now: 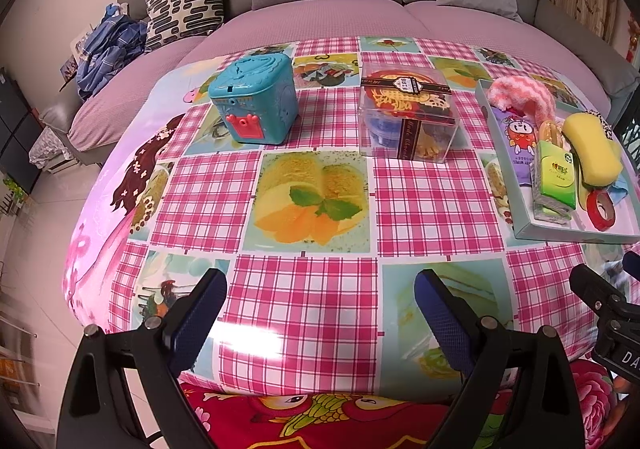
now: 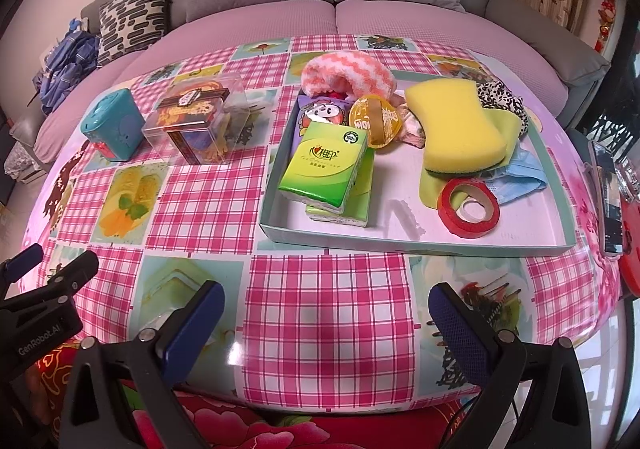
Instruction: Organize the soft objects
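Blue-padded fingers of the left gripper (image 1: 320, 313) stand wide open and hold nothing at the bottom of the left wrist view, above the pink checked tablecloth (image 1: 304, 289); a teal toy box (image 1: 256, 101) and a clear plastic box (image 1: 408, 115) stand in the upper middle, and the shallow tray (image 1: 560, 233) sits at the right edge. From the right wrist view, the right gripper (image 2: 326, 323) is also wide open and empty at the bottom, while the tray (image 2: 400, 237) in the middle holds a yellow sponge (image 2: 460, 129), a green tissue pack (image 2: 328, 167), a pink fuzzy sock (image 2: 348, 77), a blue face mask (image 2: 520, 177) and a red tape roll (image 2: 468, 211).
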Motion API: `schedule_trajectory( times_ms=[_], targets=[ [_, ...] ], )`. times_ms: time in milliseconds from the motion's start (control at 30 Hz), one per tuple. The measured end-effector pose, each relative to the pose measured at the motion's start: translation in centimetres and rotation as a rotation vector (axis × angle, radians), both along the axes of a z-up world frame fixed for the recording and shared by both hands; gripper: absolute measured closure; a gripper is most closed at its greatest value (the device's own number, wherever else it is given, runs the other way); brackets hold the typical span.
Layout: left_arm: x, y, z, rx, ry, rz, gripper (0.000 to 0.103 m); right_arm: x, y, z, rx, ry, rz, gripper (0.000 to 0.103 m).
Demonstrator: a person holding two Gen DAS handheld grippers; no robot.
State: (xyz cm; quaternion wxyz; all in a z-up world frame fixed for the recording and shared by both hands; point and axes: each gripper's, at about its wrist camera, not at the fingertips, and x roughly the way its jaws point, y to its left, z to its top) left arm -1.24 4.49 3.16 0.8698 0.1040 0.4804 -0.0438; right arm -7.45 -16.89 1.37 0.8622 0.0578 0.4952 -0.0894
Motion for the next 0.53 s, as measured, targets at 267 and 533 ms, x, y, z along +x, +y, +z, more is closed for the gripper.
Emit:
schedule_trajectory(
  times_ms=[267,533],
  targets=[
    [-0.03,0.06,0.09,-0.002,-0.005,0.005,0.008,-0.02,0.01,-0.04,0.001,0.001,-0.001,0.000],
    [0.05,0.01,0.06,0.001,-0.005,0.001,0.008,-0.02,0.00,-0.05,0.002,0.000,-0.001,0.000]
  ],
)
